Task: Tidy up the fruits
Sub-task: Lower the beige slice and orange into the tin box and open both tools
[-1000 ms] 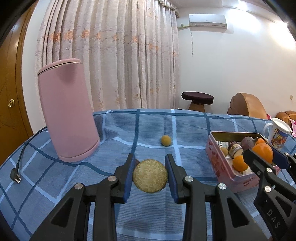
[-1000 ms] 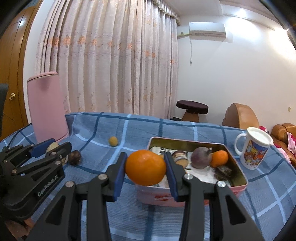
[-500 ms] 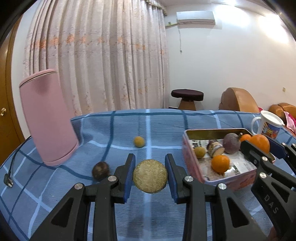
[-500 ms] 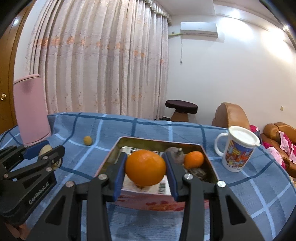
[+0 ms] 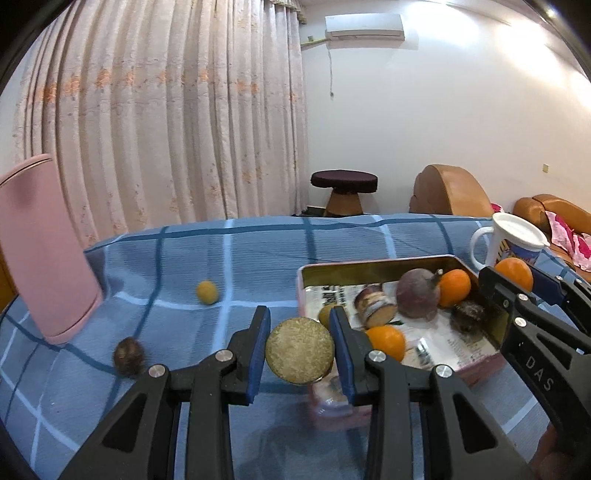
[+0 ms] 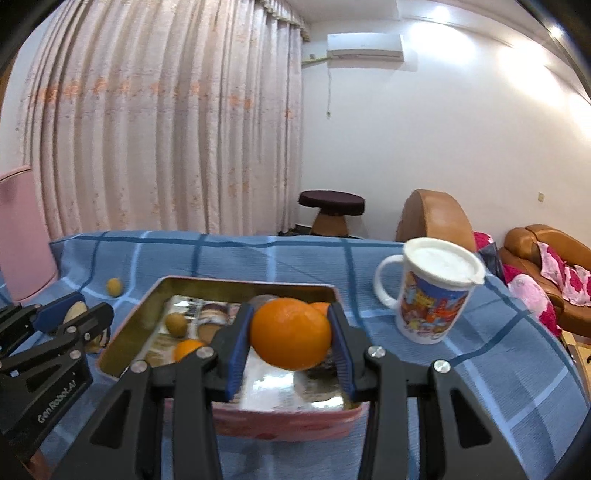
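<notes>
Over the tin (image 6: 236,283) my right tongs (image 6: 291,339) grip an orange (image 6: 290,334), ready to drop; my left tongs (image 5: 299,350) clamp a kiwi (image 5: 300,350) short of the rim.

Home living room; floor-length pink patterned curtains (image 5: 166,122) cover the far wall; wall-mounted air conditioner (image 5: 364,26) sits high on the white wall; brown leather sofa (image 6: 543,254) with pink cloth thrown on it at right, round dark-topped stool (image 5: 344,192) behind; table under a blue checked tablecloth (image 5: 258,254) carries a cartoon-print lidded mug (image 6: 432,291), pink tin box (image 6: 218,288) with fruit, pink appliance (image 5: 40,251).
</notes>
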Demonstrator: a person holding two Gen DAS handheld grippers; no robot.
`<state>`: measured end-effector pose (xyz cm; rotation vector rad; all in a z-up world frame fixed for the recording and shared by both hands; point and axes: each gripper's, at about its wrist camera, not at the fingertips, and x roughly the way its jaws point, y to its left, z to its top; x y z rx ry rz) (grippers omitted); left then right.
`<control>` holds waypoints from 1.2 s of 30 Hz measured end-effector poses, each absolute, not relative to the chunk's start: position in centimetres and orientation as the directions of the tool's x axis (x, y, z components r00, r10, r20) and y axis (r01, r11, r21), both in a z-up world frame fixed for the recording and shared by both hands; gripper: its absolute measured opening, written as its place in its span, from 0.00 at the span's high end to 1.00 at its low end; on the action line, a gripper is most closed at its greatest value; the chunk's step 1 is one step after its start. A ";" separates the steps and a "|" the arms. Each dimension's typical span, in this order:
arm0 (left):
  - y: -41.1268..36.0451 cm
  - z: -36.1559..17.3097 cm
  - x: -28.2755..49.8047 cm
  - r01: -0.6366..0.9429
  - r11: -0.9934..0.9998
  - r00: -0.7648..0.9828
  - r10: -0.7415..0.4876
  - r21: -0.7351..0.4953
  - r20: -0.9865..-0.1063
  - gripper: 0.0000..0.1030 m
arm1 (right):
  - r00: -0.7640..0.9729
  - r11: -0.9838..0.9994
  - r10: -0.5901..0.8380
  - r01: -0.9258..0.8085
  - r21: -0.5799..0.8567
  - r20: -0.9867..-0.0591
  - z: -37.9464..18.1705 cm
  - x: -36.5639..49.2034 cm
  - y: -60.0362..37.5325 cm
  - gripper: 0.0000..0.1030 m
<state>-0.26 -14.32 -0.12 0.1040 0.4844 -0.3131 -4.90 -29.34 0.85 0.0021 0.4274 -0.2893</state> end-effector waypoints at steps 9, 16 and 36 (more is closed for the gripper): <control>-18.4 -0.6 2.4 0.372 0.928 0.789 -0.320 -0.007 -0.525 0.66 | 0.851 0.956 -0.269 0.291 -0.020 -0.452 0.7 -3.4 -32.7 0.58; -20.5 -1.2 3.8 0.408 0.913 0.740 -0.347 -0.026 -0.576 0.66 | 0.818 0.978 -0.148 0.204 0.040 -0.557 -0.3 -0.9 -33.5 0.58; -19.6 -1.1 4.6 0.360 0.932 0.753 -0.322 -0.051 -0.575 0.57 | 0.831 0.978 -0.035 0.143 0.152 -0.556 -0.6 -0.8 -34.4 0.41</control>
